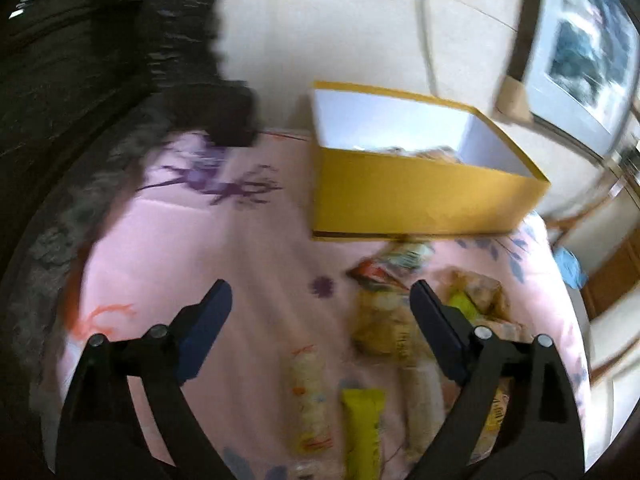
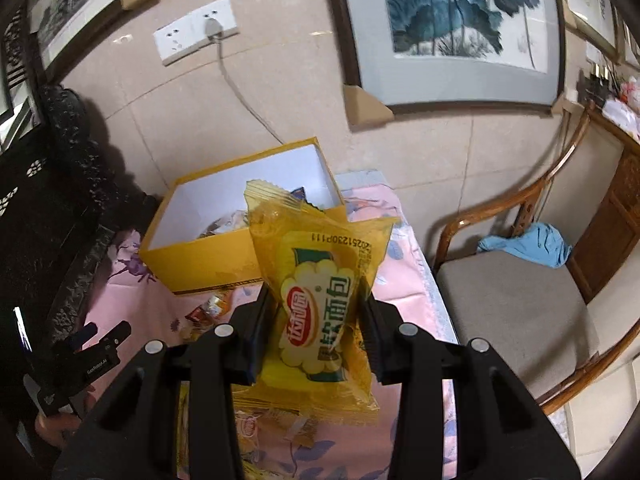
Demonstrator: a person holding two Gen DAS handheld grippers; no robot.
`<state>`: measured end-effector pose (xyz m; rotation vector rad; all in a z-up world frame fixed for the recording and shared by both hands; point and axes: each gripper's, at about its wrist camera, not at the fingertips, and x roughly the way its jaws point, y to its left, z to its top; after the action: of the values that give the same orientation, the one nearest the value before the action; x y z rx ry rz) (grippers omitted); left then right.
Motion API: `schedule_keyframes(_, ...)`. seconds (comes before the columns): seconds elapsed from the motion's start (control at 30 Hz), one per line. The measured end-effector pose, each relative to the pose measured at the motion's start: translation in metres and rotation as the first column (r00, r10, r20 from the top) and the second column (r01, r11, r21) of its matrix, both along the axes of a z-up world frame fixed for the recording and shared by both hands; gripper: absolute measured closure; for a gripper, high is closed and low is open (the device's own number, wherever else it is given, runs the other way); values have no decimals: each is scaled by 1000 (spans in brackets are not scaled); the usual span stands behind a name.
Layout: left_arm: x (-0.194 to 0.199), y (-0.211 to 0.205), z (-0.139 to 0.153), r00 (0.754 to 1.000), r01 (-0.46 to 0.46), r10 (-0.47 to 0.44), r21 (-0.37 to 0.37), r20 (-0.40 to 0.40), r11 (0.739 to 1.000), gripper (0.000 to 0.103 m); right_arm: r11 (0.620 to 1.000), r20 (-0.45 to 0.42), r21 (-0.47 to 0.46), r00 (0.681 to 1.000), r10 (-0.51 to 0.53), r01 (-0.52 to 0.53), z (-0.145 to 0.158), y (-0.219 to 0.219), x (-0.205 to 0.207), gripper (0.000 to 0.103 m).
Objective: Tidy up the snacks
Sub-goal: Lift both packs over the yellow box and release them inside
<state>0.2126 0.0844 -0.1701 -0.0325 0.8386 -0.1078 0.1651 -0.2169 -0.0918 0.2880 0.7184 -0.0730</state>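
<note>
A yellow box (image 1: 416,196) with a white inside stands open on the pink flowered cloth (image 1: 224,248), holding a few snacks. Several snack packets (image 1: 384,320) lie on the cloth in front of it, one a yellow-green bar (image 1: 362,420). My left gripper (image 1: 320,300) is open and empty above the cloth, left of the packets. In the right wrist view my right gripper (image 2: 316,312) is shut on a yellow bread packet (image 2: 320,300), held up in front of the box (image 2: 208,256). The left gripper's fingers (image 2: 96,336) show at the lower left.
A dark carved cabinet (image 2: 44,208) stands left of the table. A wooden chair (image 2: 516,300) with a blue cloth (image 2: 528,244) on it is at the right. A socket and cable (image 2: 216,28) and framed pictures (image 2: 460,32) are on the wall behind.
</note>
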Motion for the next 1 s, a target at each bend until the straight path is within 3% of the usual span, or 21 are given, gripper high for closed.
schedule_keyframes(0.13, 14, -40, -31, 991, 125, -121, 85, -55, 988, 2, 997, -43, 76, 999, -5, 8, -16, -9, 6, 63)
schedule_keyframes(0.2, 25, -57, -55, 980, 171, -149, 184, -128, 968, 2, 997, -61, 81, 998, -5, 10, -22, -10, 7, 63)
schedule_keyframes(0.23, 33, -62, -69, 980, 160, -121, 262, -159, 952, 2, 997, -68, 80, 998, -1, 6, -23, -9, 7, 63)
schedule_keyframes(0.27, 38, -59, -78, 975, 167, -122, 246, -188, 955, 2, 997, -75, 80, 997, 9, -3, -24, -10, 7, 63)
schedule_keyframes(0.3, 43, -53, -85, 964, 177, -136, 172, -227, 969, 5, 997, -78, 81, 997, 9, -2, -25, -11, 6, 63)
schedule_keyframes(0.33, 47, -39, -93, 956, 145, -126, 54, -265, 988, 12, 996, -81, 86, 997, 7, 0, -26, -13, 7, 63)
schedule_keyframes(0.37, 48, -31, -98, 951, 123, -125, -25, -282, 992, 29, 995, -85, 102, 996, 1, 8, -27, -17, 7, 63)
schedule_keyframes(0.4, 45, -27, -97, 957, 120, -124, -32, -262, 992, 43, 994, -87, 110, 996, -8, 18, -28, -20, 7, 63)
schedule_keyframes(0.43, 42, -30, -96, 952, 162, -146, 38, -270, 986, 48, 993, -93, 111, 995, -20, 31, -28, -23, 7, 63)
schedule_keyframes(0.47, 40, -30, -95, 945, 186, -165, 48, -281, 981, 48, 994, -102, 105, 994, -27, 38, -29, -23, 8, 63)
schedule_keyframes(0.57, 36, -18, -80, 948, 159, -161, -28, -275, 987, 48, 995, -96, 98, 995, -13, 22, -23, -19, 6, 63)
schedule_keyframes(0.63, 30, -13, -59, 968, 138, -137, -8, -210, 990, 48, 997, -73, 76, 997, 4, 2, -12, -11, 3, 63)
schedule_keyframes(0.8, 21, -13, 0, 983, 156, -156, -7, -98, 988, 48, 997, 32, 40, 998, 63, -64, 25, 6, 2, 63)
schedule_keyframes(0.87, 21, -14, 34, 987, 157, -157, -10, -14, 988, 48, 997, 81, 10, 994, 75, -76, 42, 10, 14, 63)
schedule_keyframes(1.0, 30, -15, 81, 991, 118, -118, 2, 60, 993, 48, 995, 122, 20, 988, 91, -94, 66, 9, 54, 63)
